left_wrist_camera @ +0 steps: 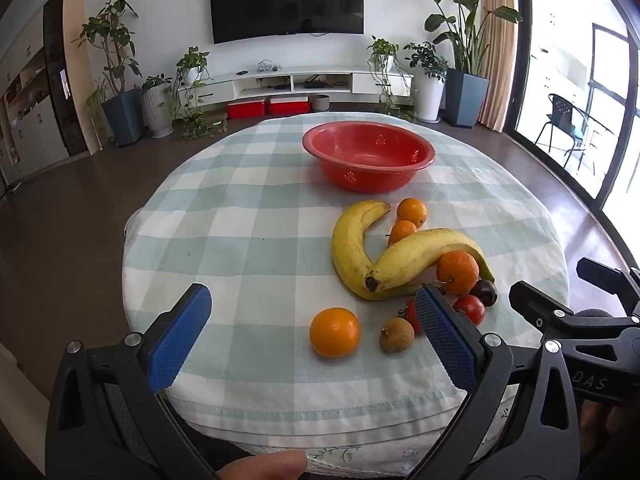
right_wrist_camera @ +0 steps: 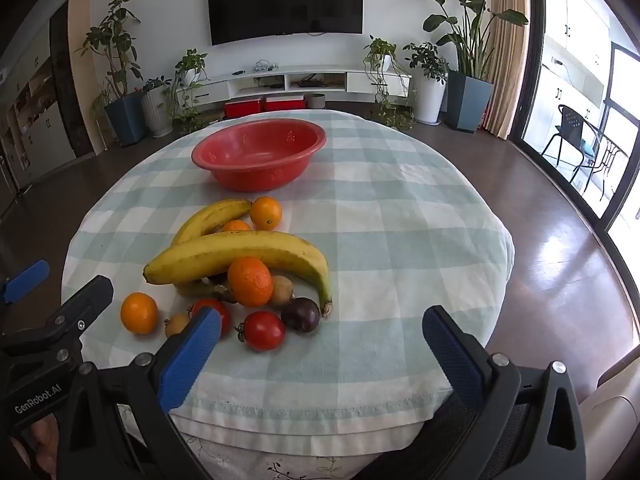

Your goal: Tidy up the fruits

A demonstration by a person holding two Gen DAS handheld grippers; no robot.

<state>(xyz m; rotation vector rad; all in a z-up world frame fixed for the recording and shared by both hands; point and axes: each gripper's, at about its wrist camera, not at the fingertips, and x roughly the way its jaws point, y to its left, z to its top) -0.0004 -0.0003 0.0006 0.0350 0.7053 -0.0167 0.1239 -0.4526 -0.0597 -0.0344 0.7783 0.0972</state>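
While both grippers, left [left_wrist_camera: 312, 320] and right [right_wrist_camera: 320, 340], gaped empty, we noted the lone orange [left_wrist_camera: 335, 332] nearest the left.

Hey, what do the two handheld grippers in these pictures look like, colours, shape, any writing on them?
Both are black plastic frames with silver bolt heads and two long fingers faced with textured blue pads. The left gripper and right gripper look alike. White lettering on the left one's body reads GenRobot.AI; the right one's shows the letters DAS.

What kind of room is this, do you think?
Most likely a home living room: a wall-mounted television above a low white media console, potted houseplants along the wall, and a cloth-covered table.
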